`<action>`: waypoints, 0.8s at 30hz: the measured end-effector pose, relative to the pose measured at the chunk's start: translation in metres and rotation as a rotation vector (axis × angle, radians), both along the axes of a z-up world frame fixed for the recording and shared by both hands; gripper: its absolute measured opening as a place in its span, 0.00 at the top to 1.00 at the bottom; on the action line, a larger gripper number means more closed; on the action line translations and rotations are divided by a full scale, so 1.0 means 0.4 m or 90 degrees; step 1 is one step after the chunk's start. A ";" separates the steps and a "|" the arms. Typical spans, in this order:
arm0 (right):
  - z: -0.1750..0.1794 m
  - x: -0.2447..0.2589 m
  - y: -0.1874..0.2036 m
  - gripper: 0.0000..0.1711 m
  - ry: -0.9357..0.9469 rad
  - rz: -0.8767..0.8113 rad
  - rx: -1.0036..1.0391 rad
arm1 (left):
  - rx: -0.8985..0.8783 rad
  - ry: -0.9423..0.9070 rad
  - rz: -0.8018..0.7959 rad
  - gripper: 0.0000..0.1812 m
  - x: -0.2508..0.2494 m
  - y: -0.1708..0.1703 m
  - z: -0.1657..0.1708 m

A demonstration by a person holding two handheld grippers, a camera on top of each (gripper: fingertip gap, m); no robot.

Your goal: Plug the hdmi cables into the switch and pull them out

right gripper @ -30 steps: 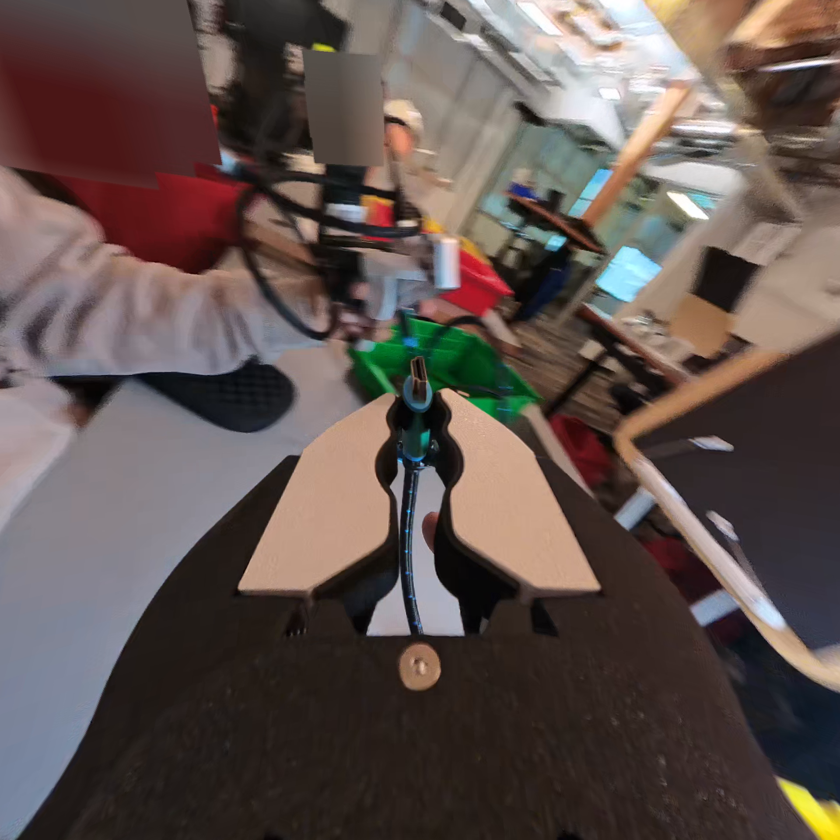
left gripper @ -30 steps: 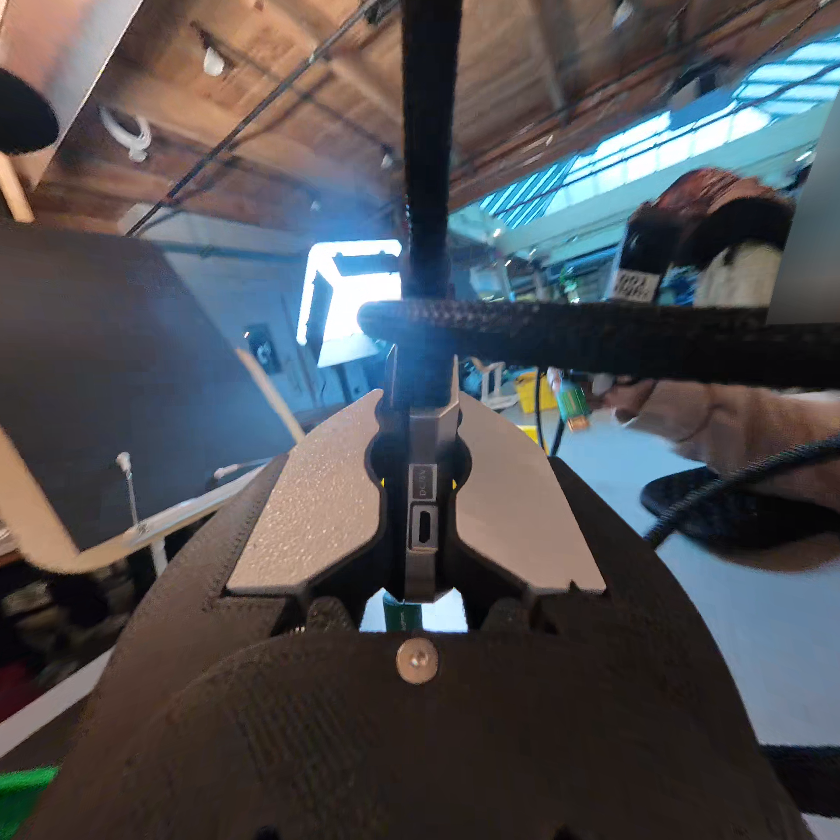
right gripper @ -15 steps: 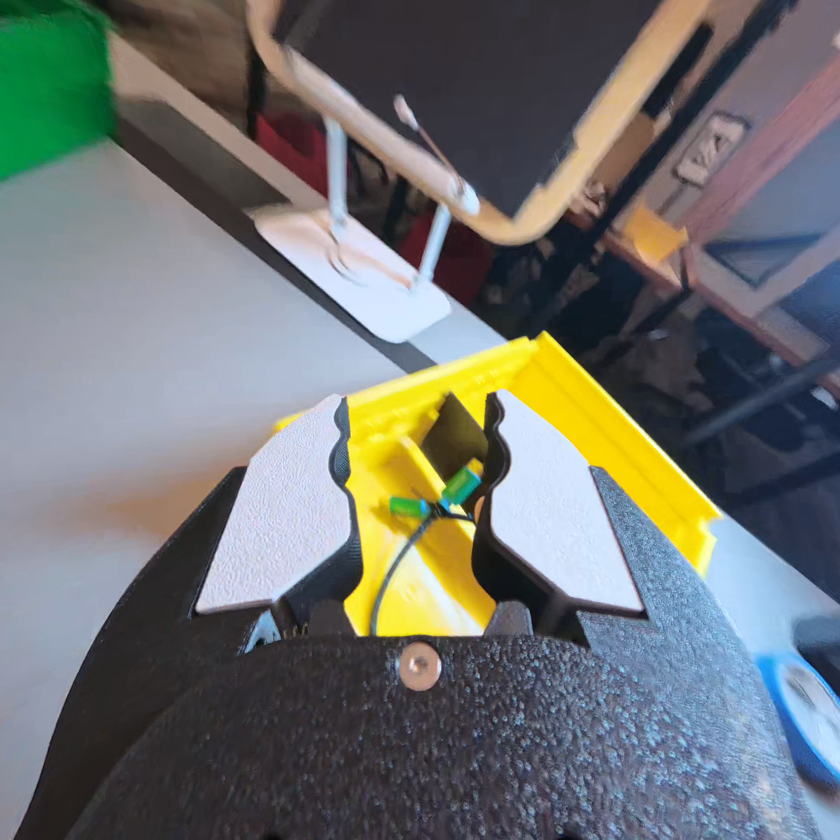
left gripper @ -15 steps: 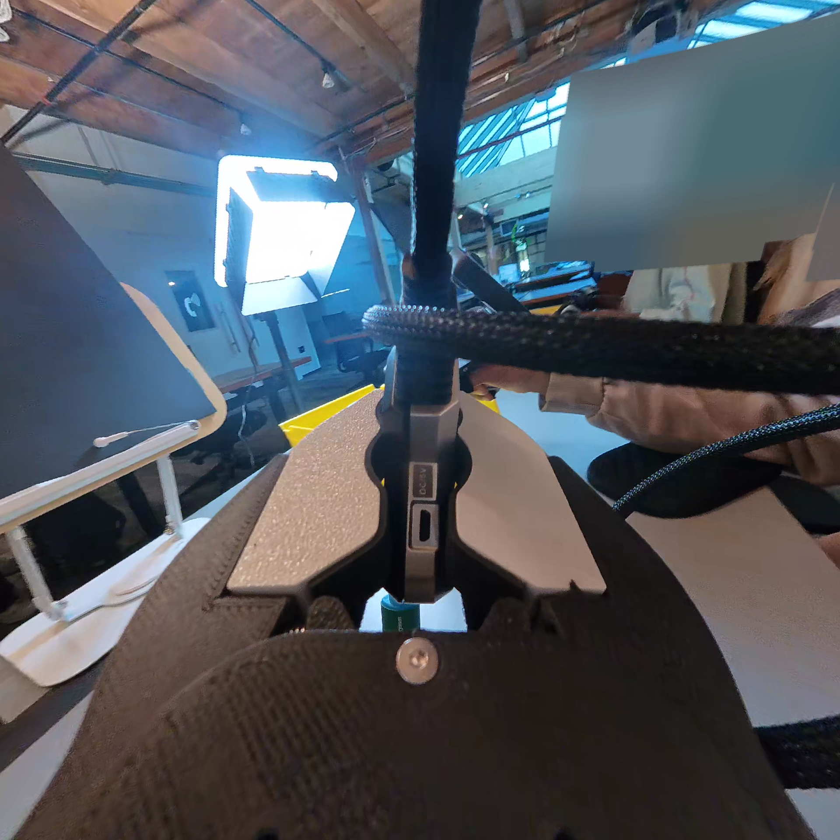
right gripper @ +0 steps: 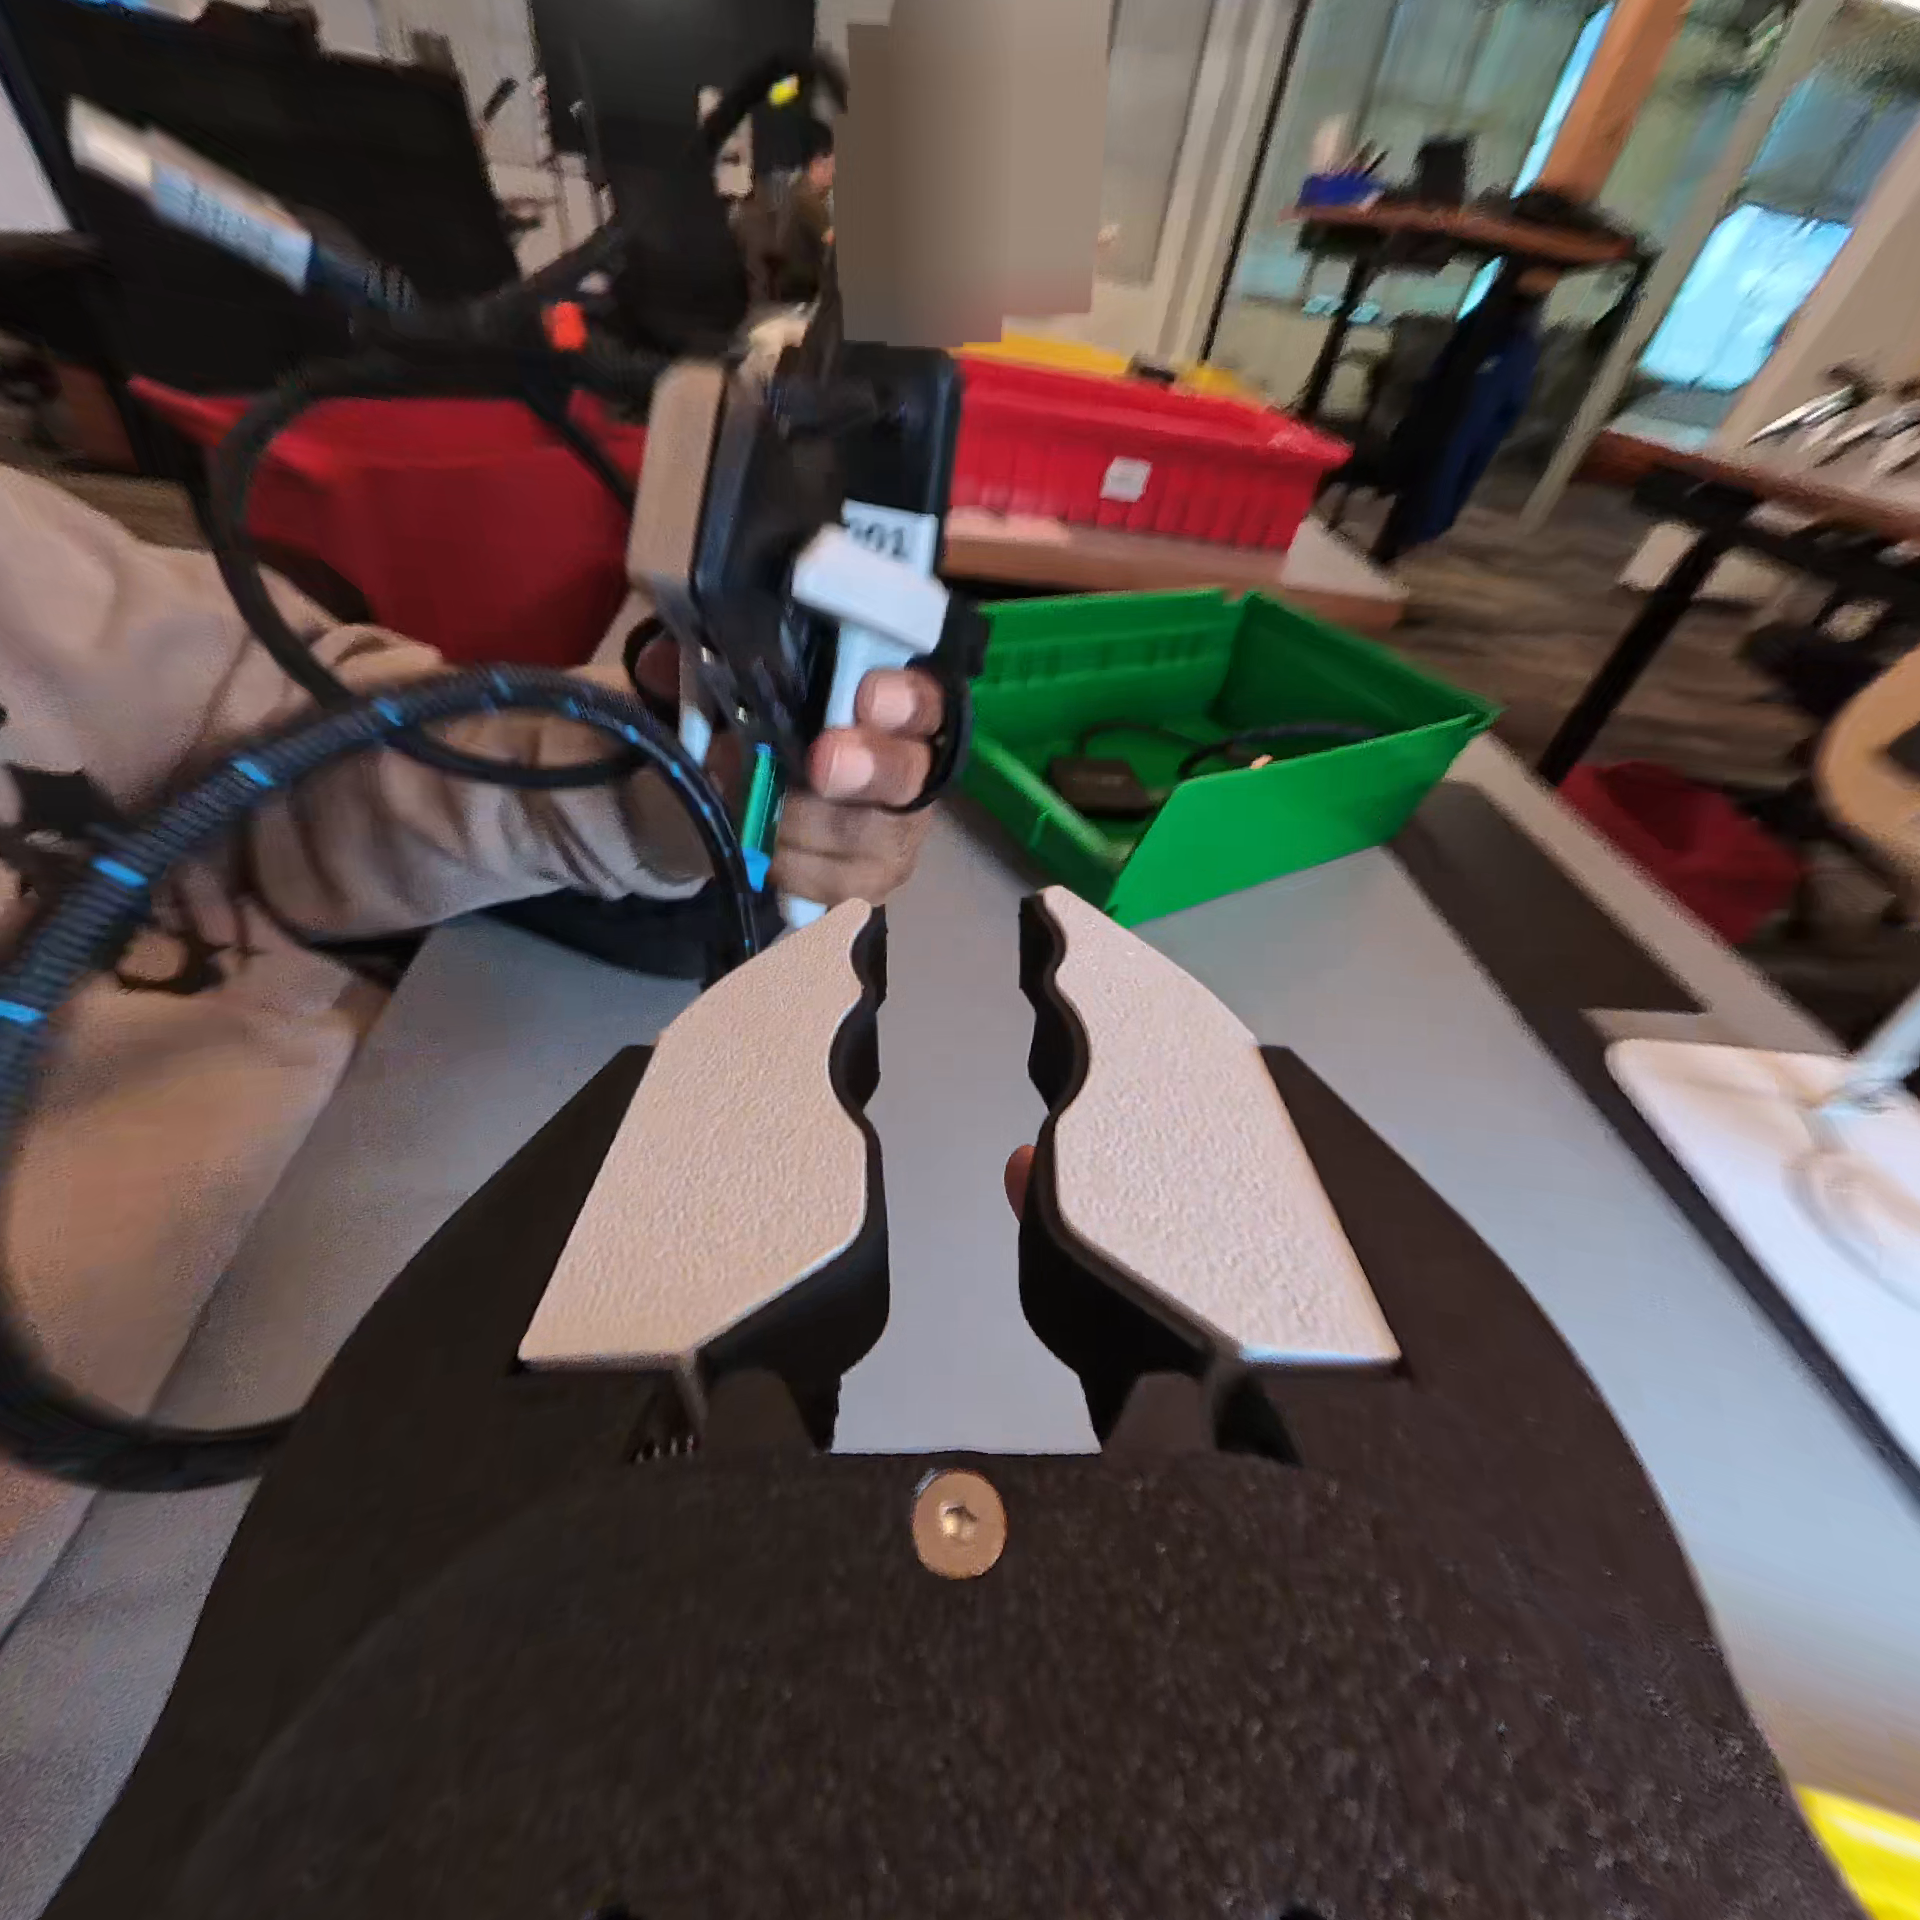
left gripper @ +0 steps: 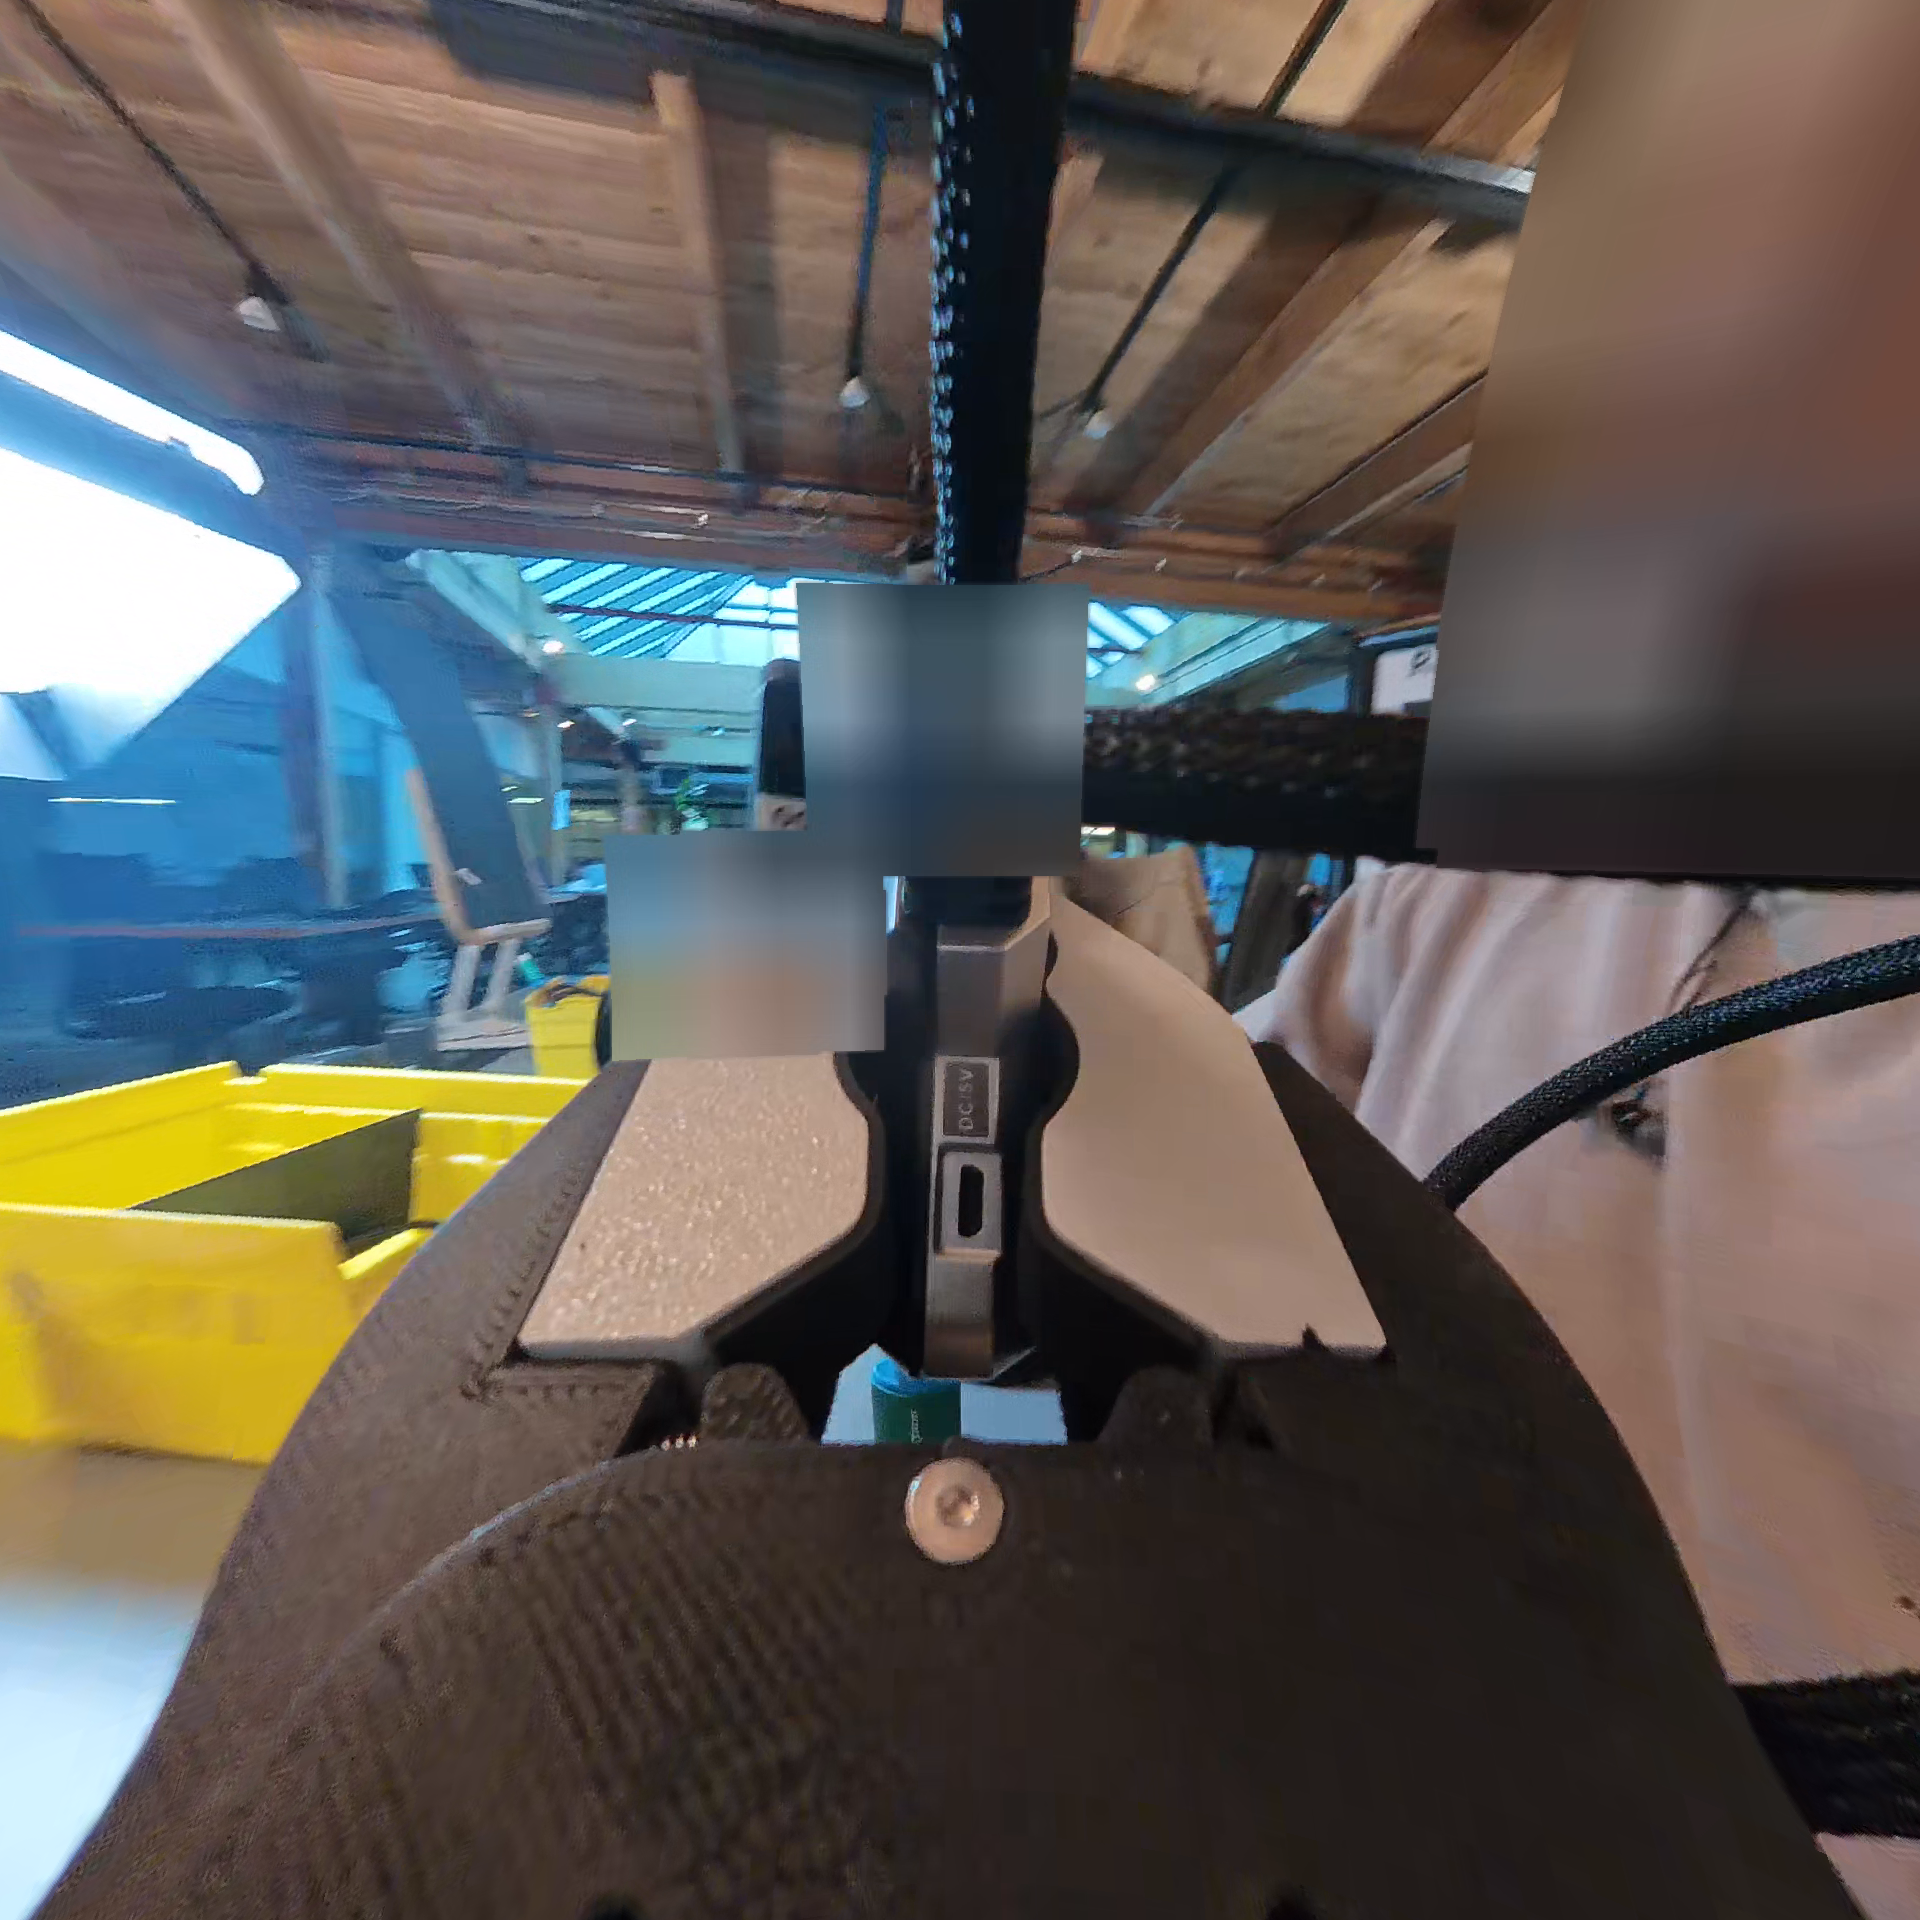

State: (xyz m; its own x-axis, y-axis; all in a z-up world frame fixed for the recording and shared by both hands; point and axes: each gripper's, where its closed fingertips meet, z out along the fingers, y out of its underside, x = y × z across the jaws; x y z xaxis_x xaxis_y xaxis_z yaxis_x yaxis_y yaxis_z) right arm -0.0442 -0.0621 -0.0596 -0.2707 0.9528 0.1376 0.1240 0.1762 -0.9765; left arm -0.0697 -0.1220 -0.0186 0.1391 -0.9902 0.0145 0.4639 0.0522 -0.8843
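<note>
My left gripper (left gripper: 971, 997) is shut on the grey HDMI switch (left gripper: 966, 1195), held upright on its narrow edge. A thick black braided cable (left gripper: 997, 312) rises from the switch's far end, and another braided cable (left gripper: 1247, 774) crosses behind it. A green plug (left gripper: 914, 1403) shows below the switch. My right gripper (right gripper: 951, 925) is open and empty above the grey table (right gripper: 1351, 1039). In the right wrist view a hand holds the left gripper (right gripper: 821, 582) just ahead, with a green plug (right gripper: 761, 795) and a black-and-blue braided cable (right gripper: 312, 738) looping left.
A yellow bin (left gripper: 156, 1247) sits to the left of my left gripper. A green bin (right gripper: 1299, 790) holding a cable stands ahead to the right. A red bin (right gripper: 1122, 447) is behind it. A white stand base (right gripper: 1766, 1143) lies at the table's right edge. A person's sleeve (left gripper: 1507, 1039) is close on the right. My hands' fingertips stand some 8 cm from each other.
My right gripper opened and dropped its thin green-ended cable into the yellow bin, then swung back to face the left gripper. My left gripper turned but still holds the switch.
</note>
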 end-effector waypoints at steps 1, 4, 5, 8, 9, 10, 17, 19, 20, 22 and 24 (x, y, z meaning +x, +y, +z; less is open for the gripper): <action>-0.023 -0.013 -0.014 0.85 -0.018 0.021 -0.016 | -0.004 -0.016 -0.017 0.87 0.002 -0.004 0.003; -0.052 -0.038 -0.099 0.84 -0.041 0.115 -0.042 | -0.009 -0.033 -0.022 0.87 0.005 -0.002 0.005; -0.052 -0.046 -0.117 0.83 -0.039 0.126 -0.043 | -0.006 -0.023 -0.019 0.87 0.006 -0.002 0.002; -0.042 -0.062 -0.133 0.83 -0.021 0.114 -0.058 | 0.001 -0.032 -0.006 0.87 -0.011 0.000 0.009; -0.038 -0.062 -0.141 0.81 -0.019 0.122 -0.071 | 0.002 -0.031 0.005 0.87 -0.014 0.003 0.010; -0.038 -0.060 -0.159 0.80 -0.026 0.144 -0.087 | 0.007 -0.021 0.020 0.87 -0.011 0.007 0.006; -0.123 -0.109 -0.127 0.87 -0.082 0.007 0.098 | 0.040 0.078 0.076 0.87 0.052 0.020 -0.040; -0.131 -0.118 -0.132 0.91 -0.074 -0.004 0.133 | 0.054 0.101 0.090 0.87 0.066 0.020 -0.051; -0.130 -0.118 -0.133 0.93 -0.066 -0.006 0.153 | 0.062 0.111 0.091 0.87 0.071 0.016 -0.053; -0.121 -0.116 -0.135 0.93 -0.061 -0.002 0.173 | 0.083 0.130 0.102 0.87 0.075 0.008 -0.049; -0.114 -0.111 -0.131 0.93 -0.060 -0.001 0.209 | 0.108 0.162 0.120 0.87 0.076 0.001 -0.049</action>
State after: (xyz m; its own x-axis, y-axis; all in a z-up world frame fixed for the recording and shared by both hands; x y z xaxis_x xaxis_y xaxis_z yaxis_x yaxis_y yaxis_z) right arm -0.0885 -0.1145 -0.1053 -0.2961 0.8618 0.4119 0.2114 0.4796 -0.8516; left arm -0.0391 -0.1216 -0.0383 0.2982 -0.9319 -0.2065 0.1984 0.2721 -0.9416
